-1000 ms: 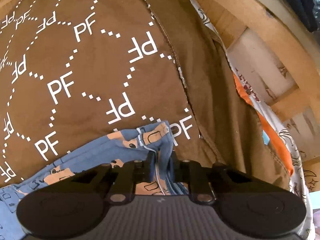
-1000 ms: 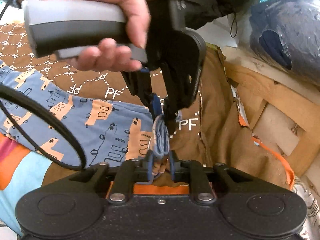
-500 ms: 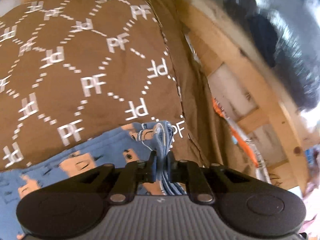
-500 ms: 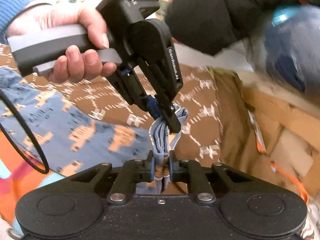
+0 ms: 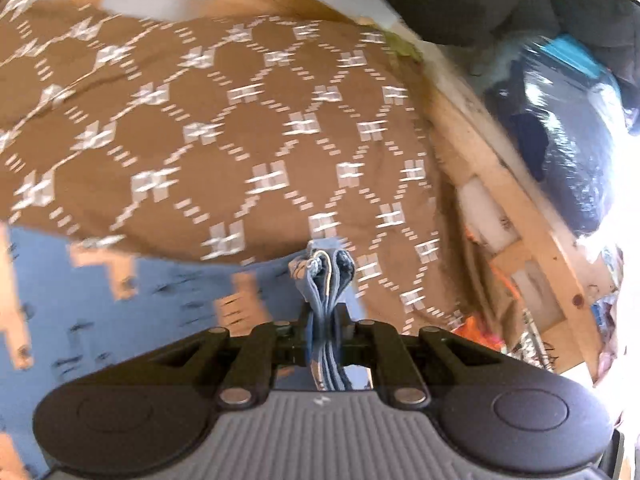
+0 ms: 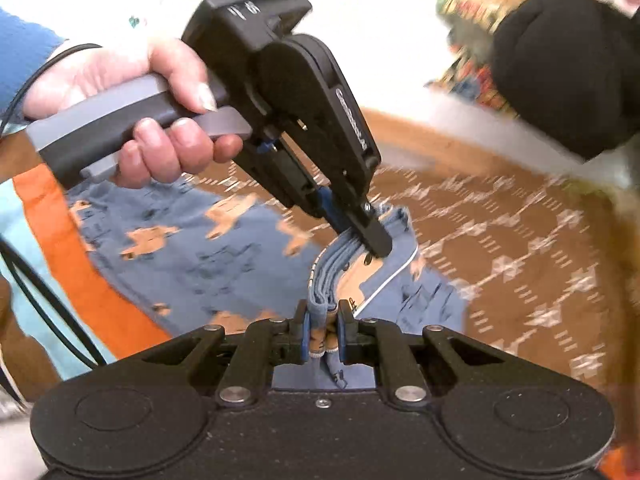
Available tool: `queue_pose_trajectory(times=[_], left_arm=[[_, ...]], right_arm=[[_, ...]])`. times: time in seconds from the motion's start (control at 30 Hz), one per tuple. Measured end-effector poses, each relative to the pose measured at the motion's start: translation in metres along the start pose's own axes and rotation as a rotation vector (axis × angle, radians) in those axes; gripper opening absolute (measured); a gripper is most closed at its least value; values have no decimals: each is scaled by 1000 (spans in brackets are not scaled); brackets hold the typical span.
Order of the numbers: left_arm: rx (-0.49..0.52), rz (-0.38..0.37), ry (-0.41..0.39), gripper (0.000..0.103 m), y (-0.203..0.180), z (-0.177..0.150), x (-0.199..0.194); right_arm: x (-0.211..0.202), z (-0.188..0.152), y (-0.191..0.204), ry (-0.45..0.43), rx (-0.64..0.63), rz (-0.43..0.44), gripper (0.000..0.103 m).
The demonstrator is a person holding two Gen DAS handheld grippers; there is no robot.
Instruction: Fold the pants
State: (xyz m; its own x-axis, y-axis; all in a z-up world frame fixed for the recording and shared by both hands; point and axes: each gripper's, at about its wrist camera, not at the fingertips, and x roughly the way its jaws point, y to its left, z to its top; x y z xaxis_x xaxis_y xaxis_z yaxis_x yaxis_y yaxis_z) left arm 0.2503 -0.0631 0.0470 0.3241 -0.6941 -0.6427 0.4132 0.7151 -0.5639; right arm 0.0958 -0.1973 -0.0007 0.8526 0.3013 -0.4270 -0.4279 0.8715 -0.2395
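Change since earlier frame: both grippers are travelling across the bed cover (image 5: 208, 128) with the bunched edge of the pants, and more of the brown patterned cloth is now lying ahead of them than half a second ago; the blur is showing that the motion is continuing.
Bed cover: it is spreading brown with a white diamond pattern under everything, and a wooden frame (image 5: 516, 200) is running along its right side.
Pants: the pants (image 6: 208, 264) are lying on the cover, blue with orange print, mostly flat to the left, while one gathered edge is being lifted between the two tools.
Handling: the fabric is looking light, soft and limp, so it is sagging and dragging behind the grip; it is probably not slippery, but single layers may be sliding out of a thick bunch.
Where to hold: the stacked hem or waistband edge is seeming the best place, with all layers inside the pads and the two grips apart along that edge.
Left gripper: the left gripper (image 5: 326, 320) is clenching several folded layers of the pants, its fingers nearly together.
Right gripper: the right gripper (image 6: 322, 330) is pinching the same bunch just beside the left one, the pads pressing on the cloth.
Hand: a hand (image 6: 132, 92) is squeezing the left tool's trigger.
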Motion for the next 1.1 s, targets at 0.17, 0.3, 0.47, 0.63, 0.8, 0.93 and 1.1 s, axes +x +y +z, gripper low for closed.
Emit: queue_pose_trajectory(times=[0.17, 0.3, 0.47, 0.63, 0.8, 0.93, 1.1], left_arm=[[-69, 46, 37, 11, 44, -18, 6], [-118, 68, 64, 42, 69, -30, 10], [-155, 37, 42, 55, 85, -41, 7], [-164, 55, 34, 47, 84, -41, 9], [-185, 93, 26, 31, 81, -41, 11], [-168, 129, 28, 20, 74, -40, 14], [-111, 167, 17, 12, 57, -37, 13]], right_arm=[[23, -5, 24, 72, 29, 66, 13], [37, -18, 30, 111, 58, 83, 15], [38, -24, 30, 96, 76, 96, 24], [36, -26, 28, 86, 89, 102, 25], [36, -25, 29, 77, 93, 98, 25], [34, -26, 32, 72, 79, 93, 25], [32, -27, 34, 66, 68, 86, 22]])
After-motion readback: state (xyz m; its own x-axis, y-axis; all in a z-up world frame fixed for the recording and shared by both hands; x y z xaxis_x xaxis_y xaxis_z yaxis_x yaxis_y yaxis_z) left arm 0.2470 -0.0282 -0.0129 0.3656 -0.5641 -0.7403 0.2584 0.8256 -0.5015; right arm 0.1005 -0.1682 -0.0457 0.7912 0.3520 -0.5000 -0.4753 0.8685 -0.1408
